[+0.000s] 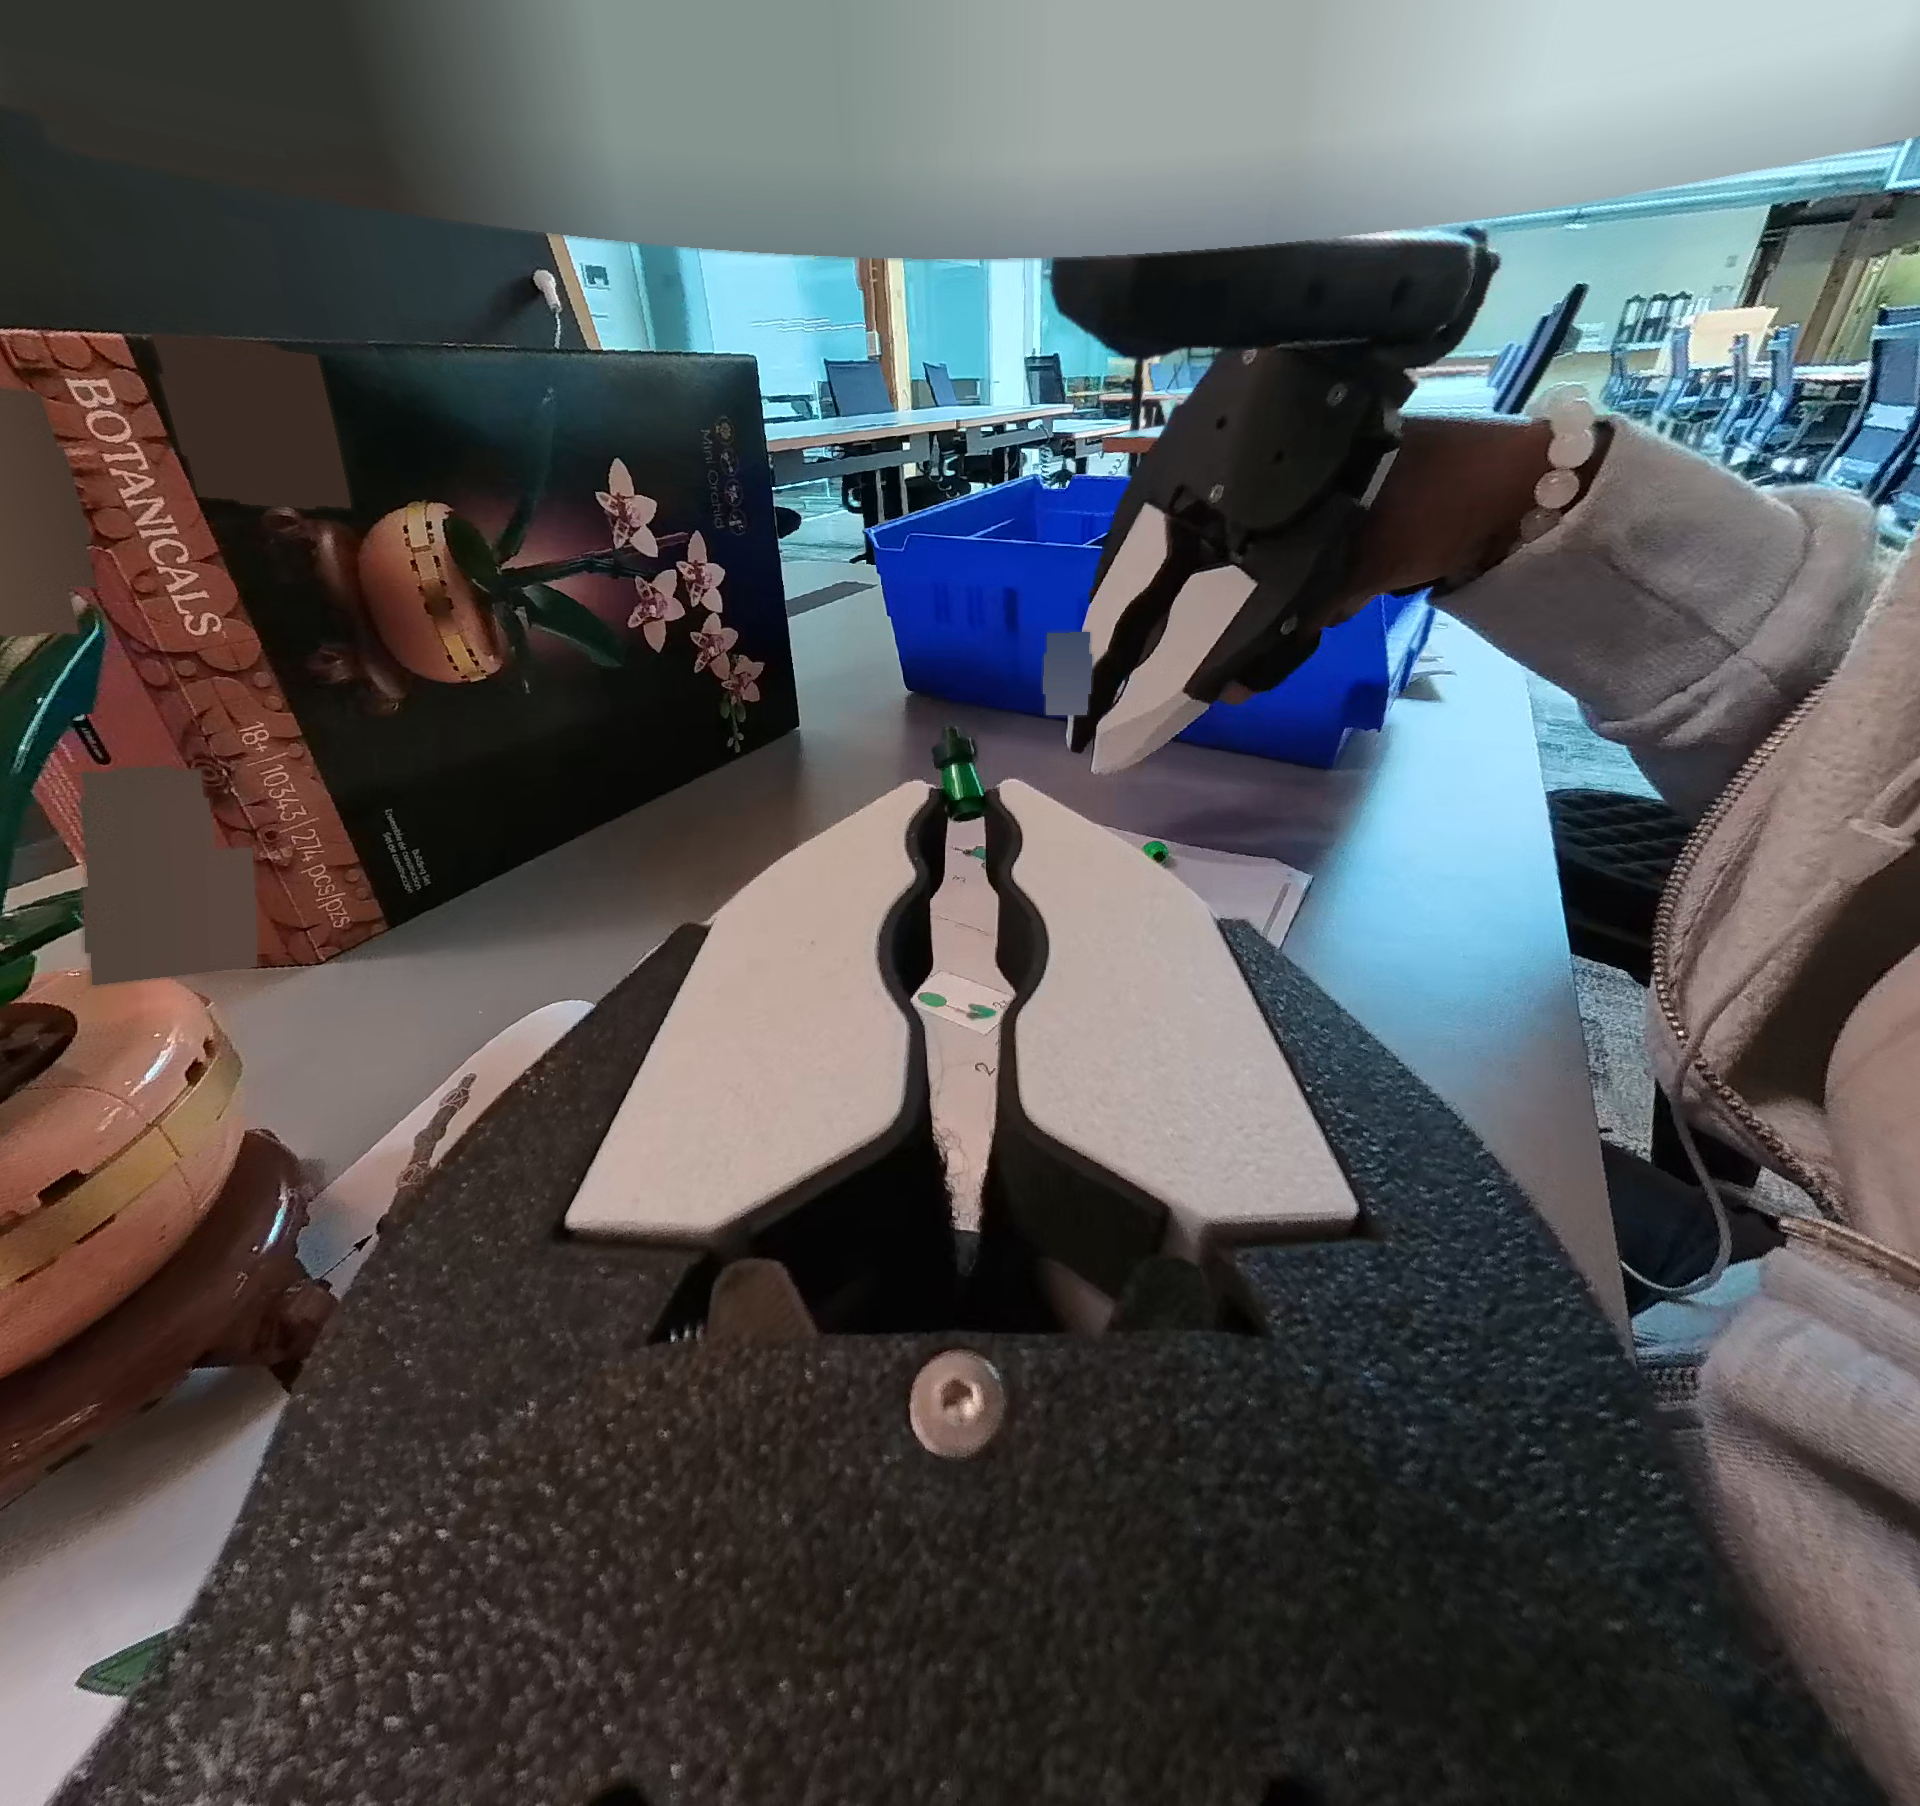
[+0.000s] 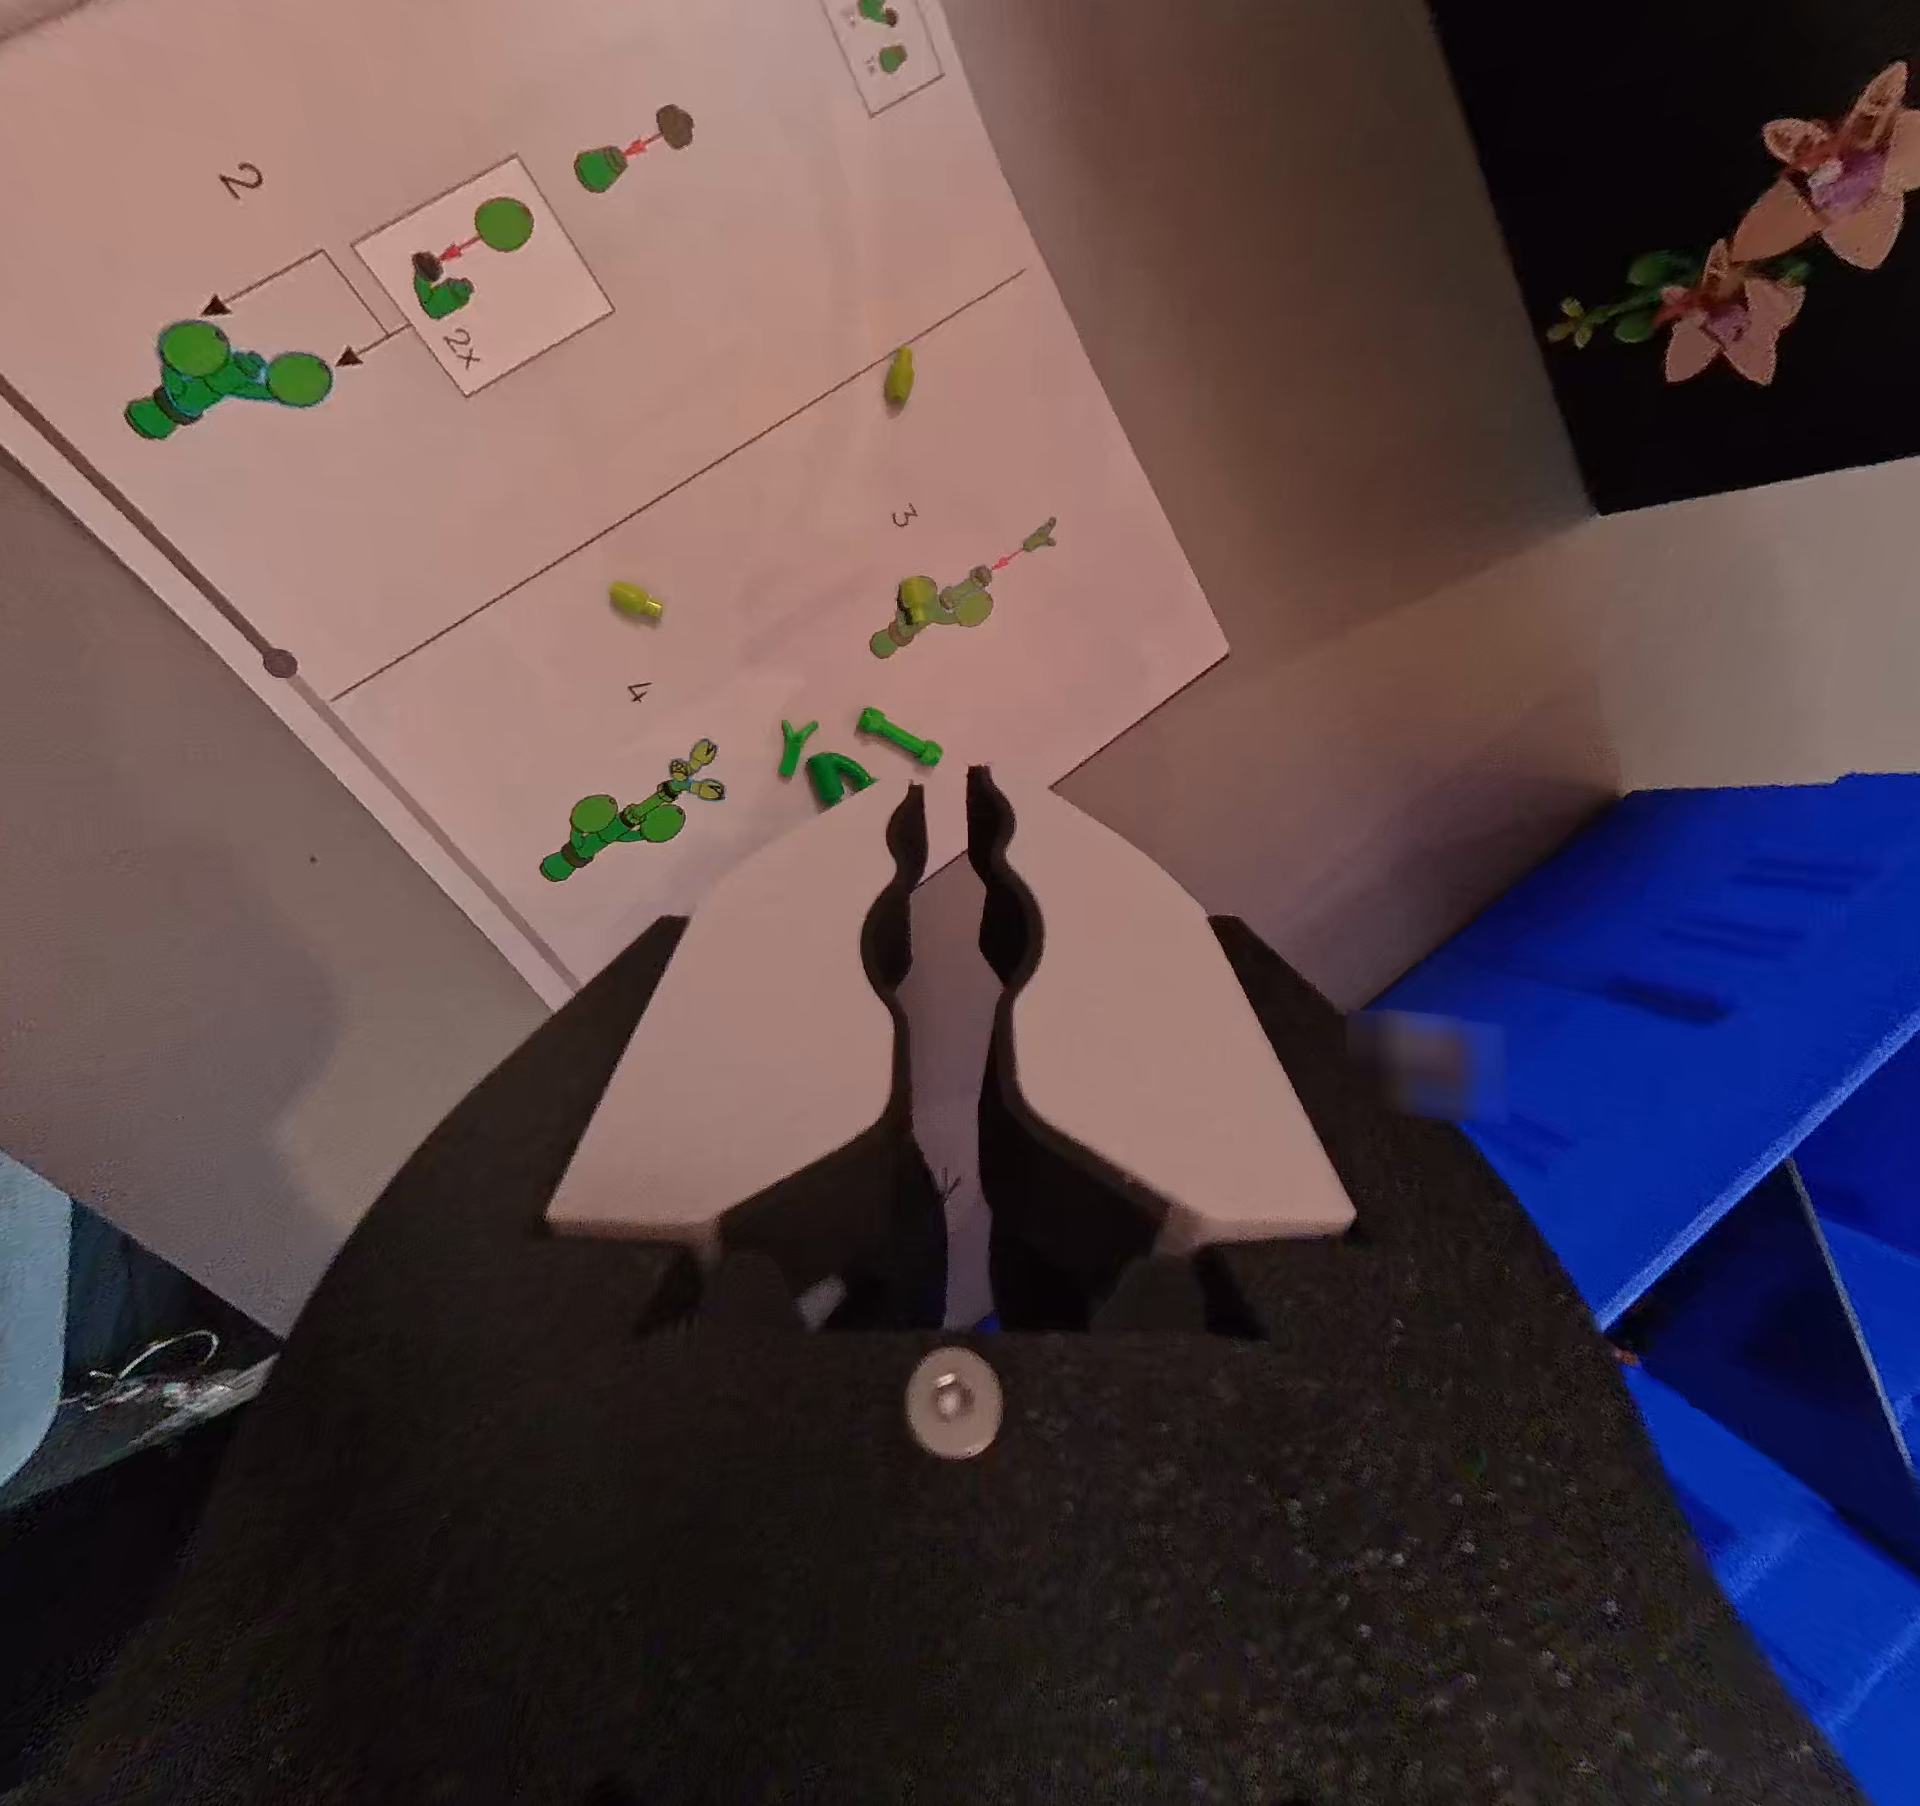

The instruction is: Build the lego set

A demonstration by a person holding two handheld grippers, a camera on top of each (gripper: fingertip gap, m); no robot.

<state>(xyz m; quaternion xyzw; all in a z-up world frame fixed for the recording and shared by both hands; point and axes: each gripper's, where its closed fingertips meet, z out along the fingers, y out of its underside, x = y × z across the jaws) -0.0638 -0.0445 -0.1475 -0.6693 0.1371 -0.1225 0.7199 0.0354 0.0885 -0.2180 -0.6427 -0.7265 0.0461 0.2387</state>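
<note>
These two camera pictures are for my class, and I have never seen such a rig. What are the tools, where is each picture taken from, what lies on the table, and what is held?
A person holds two hand-operated grippers, each carrying a camera that looks along its fingers. In the left wrist view, the left gripper pinches a small green piece at its tips. The right gripper shows beyond, held by a hand. In the right wrist view, its tips are slightly apart and hold nothing. Loose green pieces lie on an instruction sheet. A blue bin and the set's box stand nearby.
</note>
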